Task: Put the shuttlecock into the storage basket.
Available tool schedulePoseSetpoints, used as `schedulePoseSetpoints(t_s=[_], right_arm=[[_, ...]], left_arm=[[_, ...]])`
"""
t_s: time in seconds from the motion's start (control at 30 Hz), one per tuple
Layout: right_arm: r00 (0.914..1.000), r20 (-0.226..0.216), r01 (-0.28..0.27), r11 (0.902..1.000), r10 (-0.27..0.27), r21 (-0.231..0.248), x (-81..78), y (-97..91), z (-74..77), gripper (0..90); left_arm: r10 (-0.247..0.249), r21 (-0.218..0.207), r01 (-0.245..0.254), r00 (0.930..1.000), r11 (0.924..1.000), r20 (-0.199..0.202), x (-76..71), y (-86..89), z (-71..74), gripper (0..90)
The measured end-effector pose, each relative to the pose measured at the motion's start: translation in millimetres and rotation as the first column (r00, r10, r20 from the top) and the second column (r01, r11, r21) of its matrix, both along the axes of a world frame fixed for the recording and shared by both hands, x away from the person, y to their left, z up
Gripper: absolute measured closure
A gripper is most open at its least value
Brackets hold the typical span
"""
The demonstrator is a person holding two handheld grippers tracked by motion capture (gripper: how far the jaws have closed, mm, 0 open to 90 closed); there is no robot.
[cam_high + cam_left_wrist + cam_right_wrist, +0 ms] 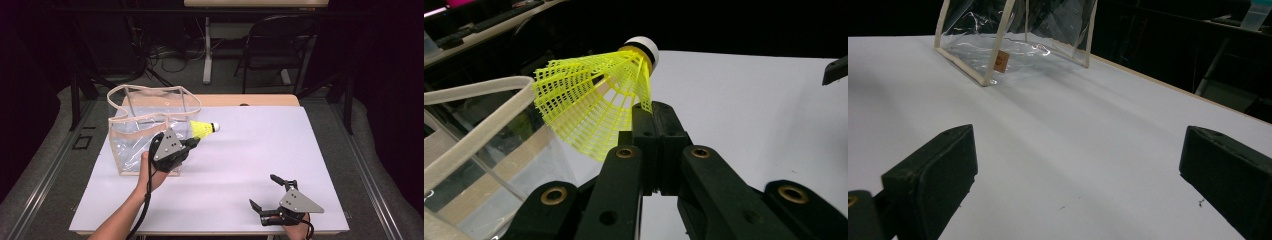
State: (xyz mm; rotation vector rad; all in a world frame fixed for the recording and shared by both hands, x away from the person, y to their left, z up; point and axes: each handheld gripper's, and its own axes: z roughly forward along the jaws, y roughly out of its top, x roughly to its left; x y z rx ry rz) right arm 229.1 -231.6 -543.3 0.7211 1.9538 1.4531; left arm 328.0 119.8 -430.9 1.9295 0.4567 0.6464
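Nearest, at the lower right of the high view, the right gripper (264, 194) rests on the white table (250, 150) with its jaws spread wide and nothing between them; its own view shows both pads apart over bare tabletop.

Farther up and to the left, the left gripper (196, 142) sits beside the bag's right wall, held by the left hand (150, 172). Its jaws are closed tight on the rim of the shuttlecock (204, 129), pinching the edge of the yellow skirt, as the left gripper view shows (594, 105).

The shuttlecock is lifted off the table, just right of the clear bag (145, 135) and about level with its upper part. Its long axis runs roughly level across the frame: the white cork points right, away from the bag, and the open skirt faces left toward it. The bag stands upright behind and left of the gripper, its mouth open upward, cream-trimmed rim (479, 125) close to the skirt.

So the bag's opening lies left and slightly above the shuttlecock, and the left hand is much the nearer one. Judging by this, the next move would carry the shuttlecock up and left over the rim, skirt leading.
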Motion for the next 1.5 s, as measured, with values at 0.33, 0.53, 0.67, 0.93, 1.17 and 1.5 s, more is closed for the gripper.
schedulePoseSetpoints(t_s=[0.33,0.53,0.67,0.93,1.17,1.5], right_arm=[[1.0,0.001,-0.001,1.0,0.001,0.001,0.0,0.0,0.0,1.5],[1.0,0.001,-0.001,1.0,0.001,0.0,-0.1,0.0,0.1,1.5],[1.0,0.001,-0.001,1.0,0.001,0.001,-0.1,0.0,0.0,1.5],[1.0,0.001,-0.001,1.0,0.001,0.0,-0.1,0.0,0.0,1.5],[1.0,0.0,0.0,1.0,0.0,0.0,0.0,0.0,0.0,1.5],[1.0,0.001,0.0,1.0,0.0,-0.001,0.2,0.1,0.0,1.5]], left_arm=[[0.009,0.002,-0.009,0.9998,1.0,0.02,0.6,3.8,6.6,90.0],[0.015,0.0,-0.015,0.9994,0.9999,0.032,1.0,6.5,11.1,90.0],[0.026,-0.003,-0.026,0.9989,0.9997,0.039,2.5,9.5,15.0,90.0],[0.037,-0.008,-0.037,0.9978,0.9993,0.054,3.3,13.6,20.7,90.0],[0.05,-0.013,-0.05,0.9968,0.9987,0.062,4.6,17.3,25.1,90.0],[0.075,-0.022,-0.073,0.9939,0.9971,0.081,4.6,25.0,31.0,90.0]])
